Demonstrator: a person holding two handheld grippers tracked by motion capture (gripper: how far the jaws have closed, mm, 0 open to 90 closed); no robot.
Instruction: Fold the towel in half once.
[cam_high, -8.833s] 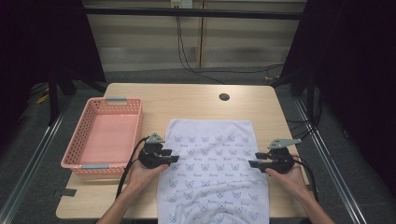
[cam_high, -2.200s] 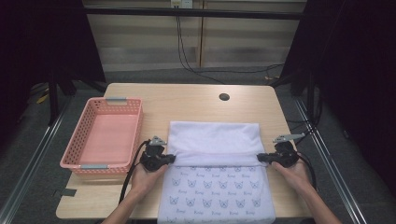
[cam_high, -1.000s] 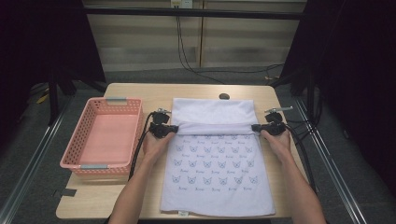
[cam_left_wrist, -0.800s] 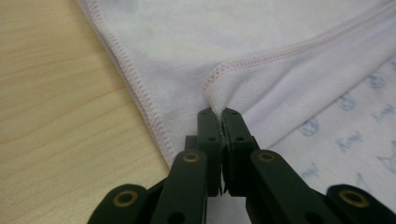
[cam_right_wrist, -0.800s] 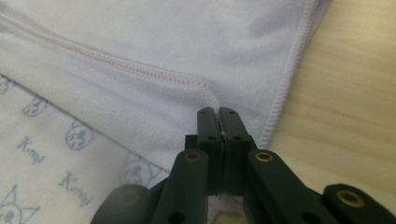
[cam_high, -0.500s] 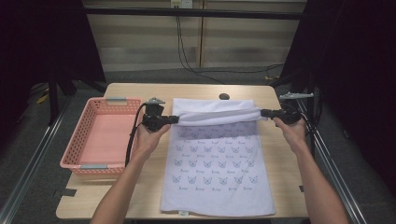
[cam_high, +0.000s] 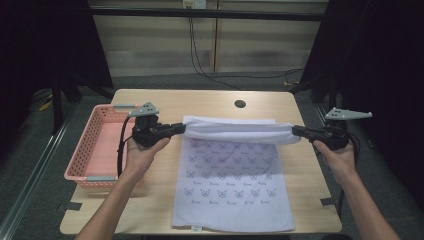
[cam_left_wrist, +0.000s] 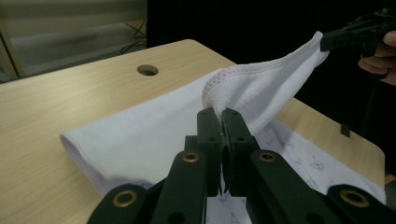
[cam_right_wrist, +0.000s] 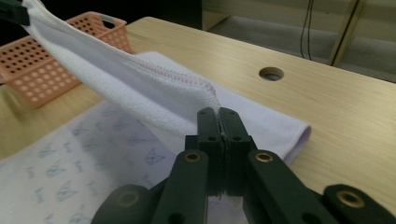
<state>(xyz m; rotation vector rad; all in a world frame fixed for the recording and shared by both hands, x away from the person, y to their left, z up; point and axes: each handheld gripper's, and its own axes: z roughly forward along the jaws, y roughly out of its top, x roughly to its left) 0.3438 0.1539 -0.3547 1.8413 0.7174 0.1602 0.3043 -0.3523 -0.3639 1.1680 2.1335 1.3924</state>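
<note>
A white towel (cam_high: 230, 185) with small blue prints lies on the wooden table (cam_high: 150, 205). Its far end is doubled over and raised, stretched in the air as a white band (cam_high: 235, 131) between my two grippers. My left gripper (cam_high: 182, 127) is shut on the band's left corner, seen close up with the hemmed corner (cam_left_wrist: 233, 84) between the left gripper's (cam_left_wrist: 219, 112) pads. My right gripper (cam_high: 296, 131) is shut on the right corner; the stitched edge (cam_right_wrist: 177, 84) runs out of the right gripper's (cam_right_wrist: 217, 112) closed jaws.
A pink perforated basket (cam_high: 95, 145) stands at the table's left edge, close to my left hand. A round cable hole (cam_high: 240, 104) sits in the tabletop behind the towel. Dark floor and cables lie beyond the far edge.
Both grippers have risen and moved apart, still shut on the towel's corners. The folded far edge has come up off the table and is now pulled taut between them.
</note>
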